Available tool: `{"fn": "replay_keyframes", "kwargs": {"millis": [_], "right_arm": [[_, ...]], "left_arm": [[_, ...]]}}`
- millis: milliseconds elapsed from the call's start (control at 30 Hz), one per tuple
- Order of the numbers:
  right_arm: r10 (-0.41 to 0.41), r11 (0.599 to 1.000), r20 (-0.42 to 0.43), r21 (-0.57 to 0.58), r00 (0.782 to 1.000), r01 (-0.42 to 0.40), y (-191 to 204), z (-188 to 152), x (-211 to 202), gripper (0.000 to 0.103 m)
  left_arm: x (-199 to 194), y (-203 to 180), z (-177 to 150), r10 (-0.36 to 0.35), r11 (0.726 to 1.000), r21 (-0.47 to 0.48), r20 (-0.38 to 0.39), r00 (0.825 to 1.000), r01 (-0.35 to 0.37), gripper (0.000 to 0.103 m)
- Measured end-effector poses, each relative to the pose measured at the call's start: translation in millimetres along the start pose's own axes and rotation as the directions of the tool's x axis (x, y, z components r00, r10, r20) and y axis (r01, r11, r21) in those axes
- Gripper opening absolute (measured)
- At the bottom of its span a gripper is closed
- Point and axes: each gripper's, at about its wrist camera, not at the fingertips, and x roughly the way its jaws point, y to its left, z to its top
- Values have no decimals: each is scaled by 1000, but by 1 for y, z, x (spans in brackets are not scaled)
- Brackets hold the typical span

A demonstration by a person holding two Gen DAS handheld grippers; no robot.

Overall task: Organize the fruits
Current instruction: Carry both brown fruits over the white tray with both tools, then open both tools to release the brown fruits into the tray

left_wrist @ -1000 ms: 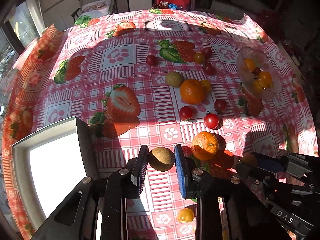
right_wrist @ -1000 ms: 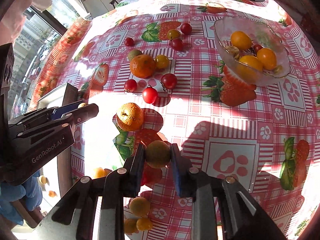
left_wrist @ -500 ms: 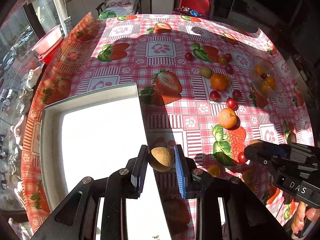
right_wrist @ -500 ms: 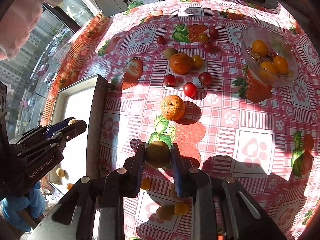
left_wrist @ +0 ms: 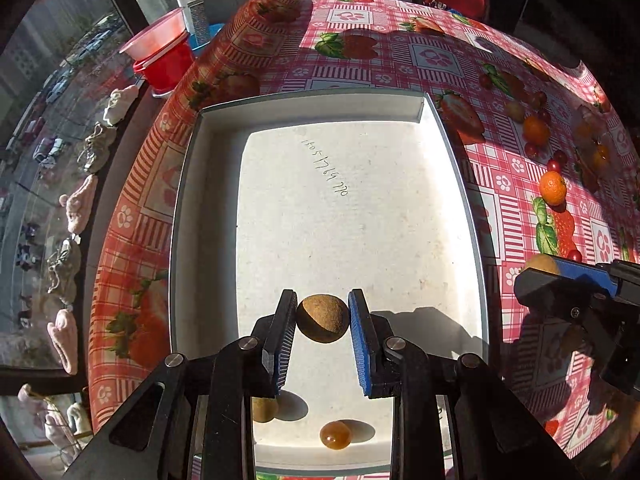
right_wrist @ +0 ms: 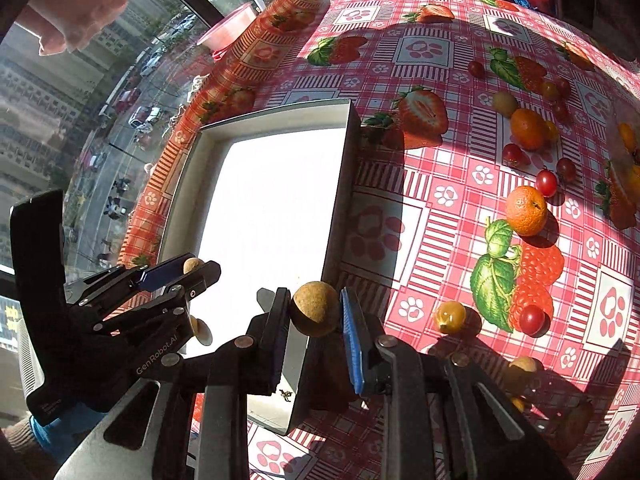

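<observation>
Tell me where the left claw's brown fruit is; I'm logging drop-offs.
Left wrist view: brown fruit sits clamped in the left claw, above the white tray, near its front end.

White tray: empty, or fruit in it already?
Not empty. The white tray already holds a brown fruit and an amber fruit at its near end, below the left gripper.

"GenRobot.AI" on left hand-held gripper (right_wrist: pixel 192 270)

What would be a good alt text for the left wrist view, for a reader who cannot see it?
The left gripper holds a round brown fruit above a white tray on a strawberry-print tablecloth. Two small fruits lie at the tray's near end, and the right gripper holds another brown fruit at the right edge.
</observation>
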Motion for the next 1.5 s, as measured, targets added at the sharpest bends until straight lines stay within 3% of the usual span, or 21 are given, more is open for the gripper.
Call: {"fn": "replay_keyframes", "kwargs": {"millis": [267, 600, 900, 1000, 1100, 1200, 1267, 1333, 1500], "right_arm": [[-21, 996, -65, -87, 998, 15, 34, 0, 34, 28], [-89, 987, -114, -143, 989, 73, 38, 9, 66, 28], [-100, 986, -154, -147, 983, 77, 39, 13, 87, 28], [-104, 987, -161, -142, 981, 82, 38, 15, 90, 29], [-89, 989, -161, -131, 983, 68, 35, 17, 89, 37], [-58, 992, -155, -116, 986, 41, 32, 19, 83, 52], [-14, 995, -141, -101, 990, -1, 32, 22, 76, 71], [14, 995, -117, -95, 993, -25, 34, 23, 68, 82], [44, 997, -53, -65, 998, -47, 41, 25, 47, 84]], "left_arm": [[17, 21, -11, 25, 999, -27, -25, 999, -25, 28], [27, 23, -16, 36, 999, -14, -32, 999, -36, 28], [32, 21, -18, 46, 999, -1, -52, 998, -46, 30], [30, 23, -18, 95, 995, -3, -32, 995, -95, 73], [30, 30, -18, 76, 997, -15, -37, 996, -77, 74], [30, 33, -19, 83, 996, -23, -51, 995, -84, 74], [27, 34, -20, 87, 996, -24, -49, 995, -88, 74], [24, 33, -19, 91, 996, -20, -48, 995, -92, 74], [17, 26, -17, 100, 995, -9, -41, 994, -101, 74]]}}
